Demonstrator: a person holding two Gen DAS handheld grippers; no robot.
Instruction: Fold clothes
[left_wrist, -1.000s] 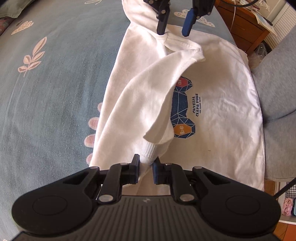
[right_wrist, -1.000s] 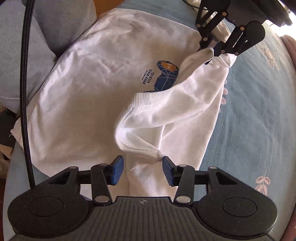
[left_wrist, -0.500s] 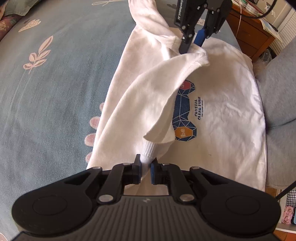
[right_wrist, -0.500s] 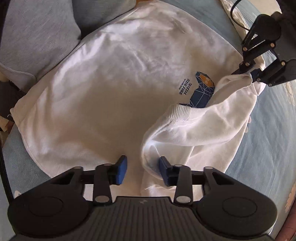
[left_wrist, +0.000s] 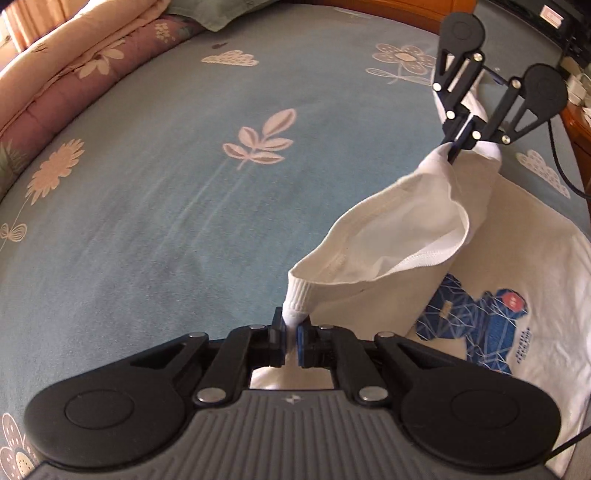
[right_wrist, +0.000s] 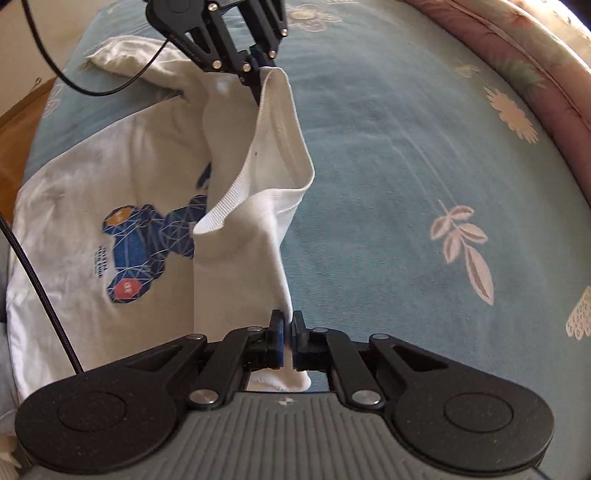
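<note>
Worryingly, the left gripper (left_wrist: 290, 341) and right gripper (right_wrist: 287, 341) each pinch little of the white sweatshirt (left_wrist: 524, 258), whose edge could slip free mid-fold.

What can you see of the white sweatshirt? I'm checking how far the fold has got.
The white sweatshirt is soft knit with ribbed edging and a blue geometric print with red and orange patches. Its body lies flat on the blue flowered bedspread. One side is lifted clear, hanging slack between the left gripper, shut on ribbed trim, and the right gripper, shut on a plain edge.
</note>
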